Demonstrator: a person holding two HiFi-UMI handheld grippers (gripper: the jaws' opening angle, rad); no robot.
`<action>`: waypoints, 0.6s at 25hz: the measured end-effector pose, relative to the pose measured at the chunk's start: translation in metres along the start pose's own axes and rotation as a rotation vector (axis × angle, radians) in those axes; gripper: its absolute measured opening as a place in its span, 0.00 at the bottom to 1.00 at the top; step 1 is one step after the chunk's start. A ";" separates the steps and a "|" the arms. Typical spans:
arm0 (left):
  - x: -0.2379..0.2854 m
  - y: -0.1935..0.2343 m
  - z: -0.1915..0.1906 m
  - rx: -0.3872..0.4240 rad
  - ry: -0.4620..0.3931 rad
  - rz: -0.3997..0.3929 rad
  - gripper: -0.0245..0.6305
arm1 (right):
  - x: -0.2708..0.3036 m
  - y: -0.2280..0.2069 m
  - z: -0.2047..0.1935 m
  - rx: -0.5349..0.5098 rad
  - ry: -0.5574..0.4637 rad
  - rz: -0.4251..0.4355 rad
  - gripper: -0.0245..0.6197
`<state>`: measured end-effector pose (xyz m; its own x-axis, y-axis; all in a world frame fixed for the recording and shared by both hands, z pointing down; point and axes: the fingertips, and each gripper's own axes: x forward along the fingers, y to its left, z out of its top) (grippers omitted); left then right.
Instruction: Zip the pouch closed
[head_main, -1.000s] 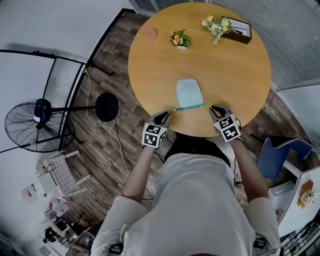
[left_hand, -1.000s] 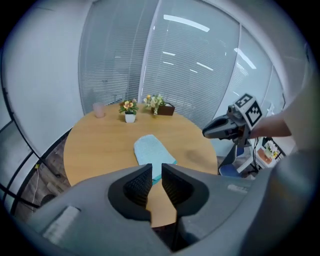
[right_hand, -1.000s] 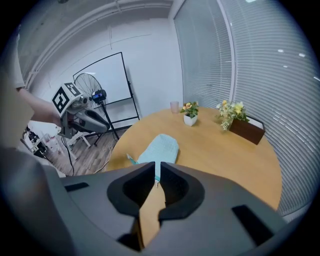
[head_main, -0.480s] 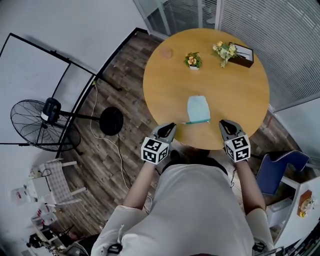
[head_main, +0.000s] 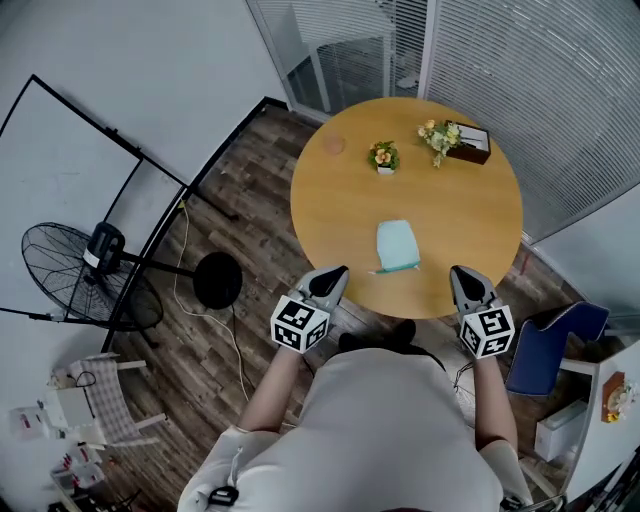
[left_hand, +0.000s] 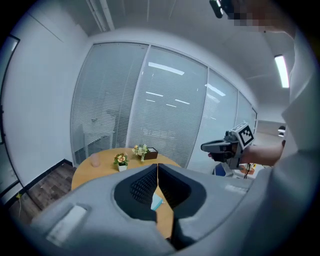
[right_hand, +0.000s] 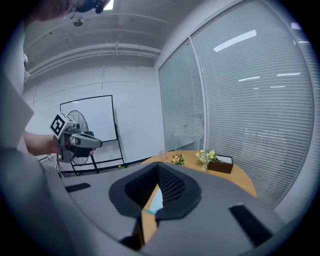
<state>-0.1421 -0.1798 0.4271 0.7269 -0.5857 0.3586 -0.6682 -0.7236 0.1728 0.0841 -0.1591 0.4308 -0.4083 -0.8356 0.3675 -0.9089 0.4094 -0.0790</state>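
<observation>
A light blue pouch (head_main: 397, 243) lies flat on the round wooden table (head_main: 470, 215), its teal zipper edge (head_main: 396, 268) turned toward me. My left gripper (head_main: 338, 271) hangs at the table's near left rim, shut and holding nothing. By the near right rim my right gripper (head_main: 460, 272) is likewise shut and empty. Both stay clear of the pouch. In the left gripper view the shut jaws of the left gripper (left_hand: 157, 167) leave a sliver of the pouch (left_hand: 156, 202) visible. The right gripper view shows the right gripper (right_hand: 157, 166) shut, with the pouch (right_hand: 156, 200) below it.
At the table's far side stand a small flower pot (head_main: 382, 157), a bouquet (head_main: 437, 135) by a dark box (head_main: 470, 142), and a pink cup (head_main: 334, 146). A floor fan (head_main: 85, 275) and a whiteboard frame are at left, a blue chair (head_main: 545, 340) at right.
The head view has risen and pulled back, so the table looks smaller and farther. Both grippers have drawn back from the pouch toward the table's near rim. The pouch has not moved.
</observation>
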 end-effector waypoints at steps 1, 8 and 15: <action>-0.004 0.000 0.006 0.007 -0.013 -0.008 0.07 | -0.004 0.001 0.006 0.003 -0.015 -0.014 0.04; -0.010 0.002 0.026 0.042 -0.045 -0.049 0.07 | -0.016 0.009 0.029 0.022 -0.067 -0.058 0.04; -0.004 0.002 0.028 0.046 -0.047 -0.061 0.07 | -0.011 0.013 0.030 0.007 -0.063 -0.061 0.04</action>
<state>-0.1423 -0.1894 0.4004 0.7735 -0.5554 0.3052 -0.6151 -0.7740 0.1504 0.0742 -0.1557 0.3984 -0.3563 -0.8805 0.3126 -0.9328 0.3545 -0.0648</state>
